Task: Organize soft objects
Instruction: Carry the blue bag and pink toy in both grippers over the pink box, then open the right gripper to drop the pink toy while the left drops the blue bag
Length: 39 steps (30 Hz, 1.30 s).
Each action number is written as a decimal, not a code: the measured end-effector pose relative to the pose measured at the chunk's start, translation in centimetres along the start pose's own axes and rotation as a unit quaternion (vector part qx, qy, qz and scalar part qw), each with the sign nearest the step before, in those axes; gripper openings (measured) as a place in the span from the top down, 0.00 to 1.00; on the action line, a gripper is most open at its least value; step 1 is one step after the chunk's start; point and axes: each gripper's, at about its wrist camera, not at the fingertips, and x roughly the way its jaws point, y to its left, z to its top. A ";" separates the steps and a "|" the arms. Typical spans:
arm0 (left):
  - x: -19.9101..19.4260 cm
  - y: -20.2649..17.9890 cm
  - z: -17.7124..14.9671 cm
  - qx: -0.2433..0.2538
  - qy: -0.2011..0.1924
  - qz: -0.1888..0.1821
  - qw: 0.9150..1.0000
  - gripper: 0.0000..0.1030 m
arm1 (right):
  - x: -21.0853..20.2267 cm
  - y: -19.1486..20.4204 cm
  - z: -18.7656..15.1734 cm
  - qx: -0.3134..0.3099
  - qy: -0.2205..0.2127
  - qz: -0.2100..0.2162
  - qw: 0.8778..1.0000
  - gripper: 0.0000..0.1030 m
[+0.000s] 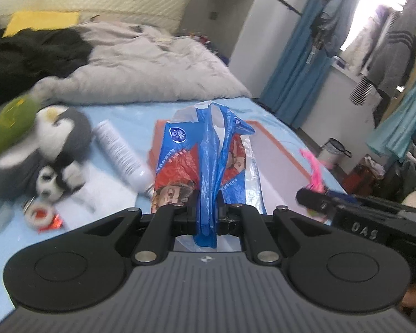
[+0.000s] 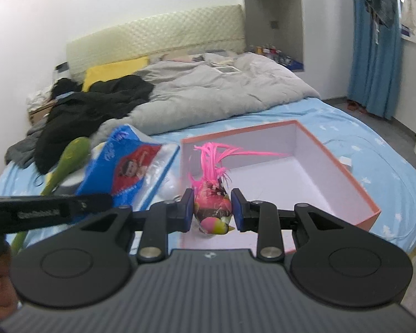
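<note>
My left gripper [image 1: 208,208] is shut on the bunched blue plastic of a tissue pack [image 1: 205,161], which hangs above the bed at the left edge of an open orange-rimmed box [image 1: 280,155]. In the right wrist view that tissue pack [image 2: 130,169] is lifted just left of the box [image 2: 305,172]. My right gripper [image 2: 213,209] is shut on a pink feathered toy bird [image 2: 212,194], held over the box's near left part. A grey and white plush dog [image 1: 47,155] and a green plush [image 1: 11,127] lie on the blue sheet at left.
A white spray bottle [image 1: 122,155] lies between the plush dog and the tissue pack, and a tape roll [image 1: 40,213] sits near the sheet's front. A grey duvet [image 2: 213,94], black clothes [image 2: 97,102] and a yellow pillow [image 2: 111,72] cover the bed's far half. The right gripper [image 1: 332,202] shows at right.
</note>
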 end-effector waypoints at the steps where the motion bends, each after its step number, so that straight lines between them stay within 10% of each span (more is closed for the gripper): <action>1: 0.9 0.0 0.7 0.000 0.004 0.000 1.000 0.90 | 0.7 -0.5 0.2 0.005 0.006 -0.004 1.000 0.69; 23: 19.2 -2.2 5.5 0.033 0.168 0.019 0.985 0.90 | 14.2 -9.1 1.9 0.073 0.173 -0.058 0.981 0.69; 39: 19.2 -3.5 4.3 0.038 0.184 -0.015 0.982 0.80 | 13.7 -9.3 1.5 0.062 0.179 -0.047 0.981 0.60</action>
